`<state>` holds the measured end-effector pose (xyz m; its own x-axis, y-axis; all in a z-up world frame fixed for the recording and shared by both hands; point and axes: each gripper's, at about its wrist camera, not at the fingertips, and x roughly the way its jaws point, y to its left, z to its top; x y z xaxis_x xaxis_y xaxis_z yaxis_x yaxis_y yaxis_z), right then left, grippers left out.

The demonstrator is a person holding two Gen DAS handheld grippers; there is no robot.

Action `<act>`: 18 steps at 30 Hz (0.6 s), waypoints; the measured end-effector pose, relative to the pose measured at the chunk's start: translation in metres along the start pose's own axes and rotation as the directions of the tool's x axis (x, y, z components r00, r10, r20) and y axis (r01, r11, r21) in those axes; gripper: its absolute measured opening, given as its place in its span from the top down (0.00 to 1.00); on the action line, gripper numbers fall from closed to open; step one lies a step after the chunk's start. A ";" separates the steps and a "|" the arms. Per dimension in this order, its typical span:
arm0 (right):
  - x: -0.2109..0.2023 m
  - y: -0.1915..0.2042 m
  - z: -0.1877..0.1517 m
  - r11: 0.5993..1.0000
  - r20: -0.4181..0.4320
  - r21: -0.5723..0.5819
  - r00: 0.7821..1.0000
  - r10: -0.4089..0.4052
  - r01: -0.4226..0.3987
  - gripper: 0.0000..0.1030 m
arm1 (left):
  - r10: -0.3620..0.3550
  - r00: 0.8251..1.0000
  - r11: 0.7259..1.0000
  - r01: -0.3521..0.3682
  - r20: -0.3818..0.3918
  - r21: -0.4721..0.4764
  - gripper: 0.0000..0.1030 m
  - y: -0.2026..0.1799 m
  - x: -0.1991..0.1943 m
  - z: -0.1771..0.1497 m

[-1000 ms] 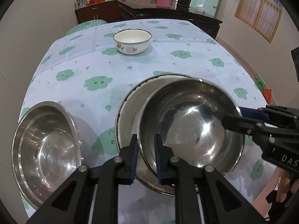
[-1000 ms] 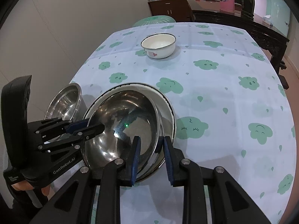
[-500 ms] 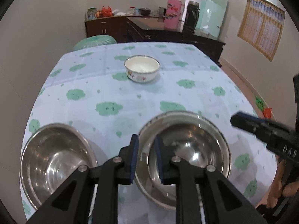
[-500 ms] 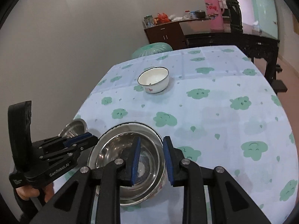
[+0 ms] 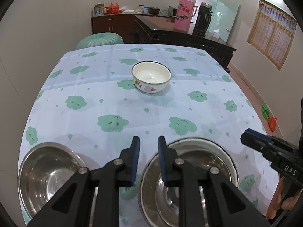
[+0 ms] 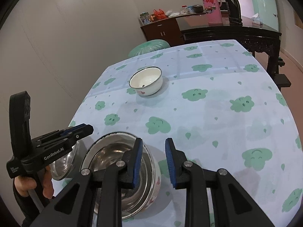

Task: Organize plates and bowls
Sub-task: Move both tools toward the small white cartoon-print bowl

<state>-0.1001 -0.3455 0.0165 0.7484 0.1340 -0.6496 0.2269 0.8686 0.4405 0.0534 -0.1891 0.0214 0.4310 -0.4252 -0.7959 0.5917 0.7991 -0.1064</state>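
Observation:
A steel bowl (image 5: 191,172) sits nested inside a white enamel bowl (image 5: 230,158) at the near table edge; the pair also shows in the right wrist view (image 6: 111,151). Another steel bowl (image 5: 47,172) stands alone to the left, partly hidden by the left gripper in the right wrist view (image 6: 64,166). A small white enamel bowl (image 5: 151,76) with flower prints stands mid-table, and shows in the right wrist view (image 6: 146,81). My left gripper (image 5: 148,159) is open and empty, raised above the gap between the steel bowls. My right gripper (image 6: 153,163) is open and empty above the nested pair's right rim.
The table (image 5: 208,106) has a pale blue cloth with green clouds. A green stool (image 5: 100,39) stands behind its far edge. A dark sideboard (image 5: 170,32) holds a pink thermos (image 5: 184,12) and a black kettle (image 5: 203,17). The wall is close on the left.
Both grippers let go of the steel bowl, opened, and pulled up and back. The bowl now rests level inside the white enamel bowl instead of tilted.

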 end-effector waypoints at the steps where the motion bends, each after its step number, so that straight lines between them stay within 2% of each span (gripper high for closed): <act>1: 0.001 -0.001 0.003 1.000 0.001 -0.004 1.000 0.000 0.000 0.74 | 0.005 1.000 1.000 -0.005 -0.002 0.005 0.82 -0.001 0.001 0.002; 18: 0.016 -0.019 0.037 1.000 0.005 -0.003 1.000 -0.009 0.010 0.74 | 0.022 0.999 1.000 -0.022 -0.029 -0.015 0.82 0.010 0.022 0.039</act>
<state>-0.0689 -0.3773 0.0207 0.7496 0.1231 -0.6503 0.2324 0.8711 0.4327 0.0954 -0.2072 0.0261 0.4235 -0.3950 -0.8152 0.5720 0.8145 -0.0975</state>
